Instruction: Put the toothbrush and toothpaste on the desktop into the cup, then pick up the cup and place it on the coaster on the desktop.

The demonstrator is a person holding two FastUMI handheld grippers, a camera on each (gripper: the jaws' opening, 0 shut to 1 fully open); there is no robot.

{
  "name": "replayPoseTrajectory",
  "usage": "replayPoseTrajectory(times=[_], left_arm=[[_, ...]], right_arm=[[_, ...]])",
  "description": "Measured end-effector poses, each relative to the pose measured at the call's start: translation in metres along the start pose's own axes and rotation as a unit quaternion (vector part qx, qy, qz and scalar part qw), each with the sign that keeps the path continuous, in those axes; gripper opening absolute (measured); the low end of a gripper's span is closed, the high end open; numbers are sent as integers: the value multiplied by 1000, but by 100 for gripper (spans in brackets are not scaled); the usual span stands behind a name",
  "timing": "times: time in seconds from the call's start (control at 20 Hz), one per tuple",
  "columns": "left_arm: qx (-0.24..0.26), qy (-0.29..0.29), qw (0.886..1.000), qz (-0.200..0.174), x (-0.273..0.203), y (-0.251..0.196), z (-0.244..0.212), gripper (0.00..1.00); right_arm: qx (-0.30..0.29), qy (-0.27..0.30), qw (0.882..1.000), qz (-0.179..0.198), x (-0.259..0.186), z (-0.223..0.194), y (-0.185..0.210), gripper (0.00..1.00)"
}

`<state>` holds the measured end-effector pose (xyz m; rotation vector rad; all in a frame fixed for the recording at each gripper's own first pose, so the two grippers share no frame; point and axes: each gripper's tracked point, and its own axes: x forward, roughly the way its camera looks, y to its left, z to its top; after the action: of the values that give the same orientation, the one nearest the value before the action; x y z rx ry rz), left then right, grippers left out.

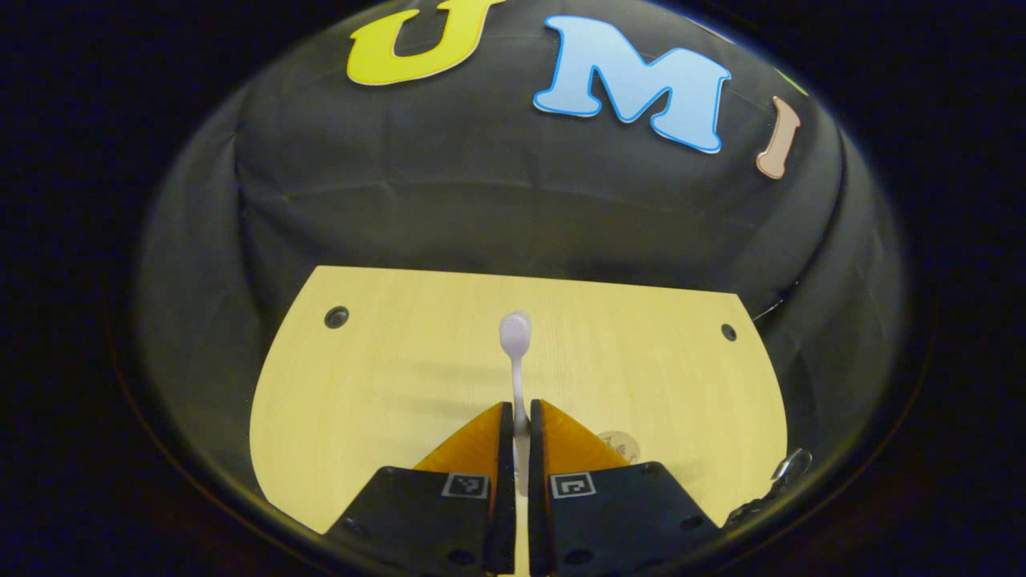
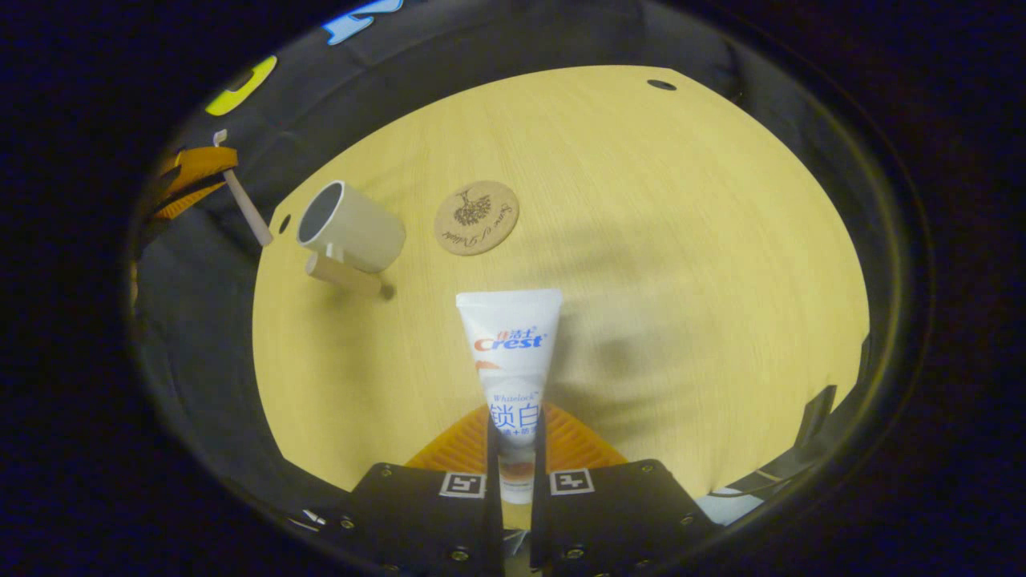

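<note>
Left gripper (image 1: 519, 425) clamped on toothbrush (image 1: 515, 353), right gripper (image 2: 517, 437) on toothpaste (image 2: 510, 353).

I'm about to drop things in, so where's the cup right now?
In the right gripper view the cup sits on the table at upper left, just left of the round coaster and beyond the toothpaste held in the right gripper.

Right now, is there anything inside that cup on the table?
The cup looks empty as far as its dark opening shows; its bottom is hidden. The toothpaste and toothbrush sit clamped in the hand-held grippers.
</note>
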<state>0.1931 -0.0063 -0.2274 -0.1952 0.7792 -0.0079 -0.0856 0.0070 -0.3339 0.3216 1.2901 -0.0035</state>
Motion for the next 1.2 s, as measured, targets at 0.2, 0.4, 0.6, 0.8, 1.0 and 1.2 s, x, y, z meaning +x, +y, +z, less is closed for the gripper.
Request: replayPoseTrajectory(times=[0.2,0.4,0.6,0.8,1.0,1.2], left_arm=[[-1,-7,1000,-18,26,-8,4,14],[9,-8,1000,-19,46,-4,-7,14],[11,5,1000,-18,61,-1,-28,14],[7,21,1000,-18,66,3,-46,14],[4,21,999,-26,66,2,-54,22],[7,26,999,-32,64,-1,-59,21]], right_arm=[[13,-12,1000,8,-13,14,4,15],[22,-37,999,15,-32,42,10,14],[26,-66,997,26,-46,71,21,14],[27,-84,995,34,-58,93,32,14],[31,-95,994,43,-64,106,42,14],[25,-109,992,51,-72,124,52,14]])
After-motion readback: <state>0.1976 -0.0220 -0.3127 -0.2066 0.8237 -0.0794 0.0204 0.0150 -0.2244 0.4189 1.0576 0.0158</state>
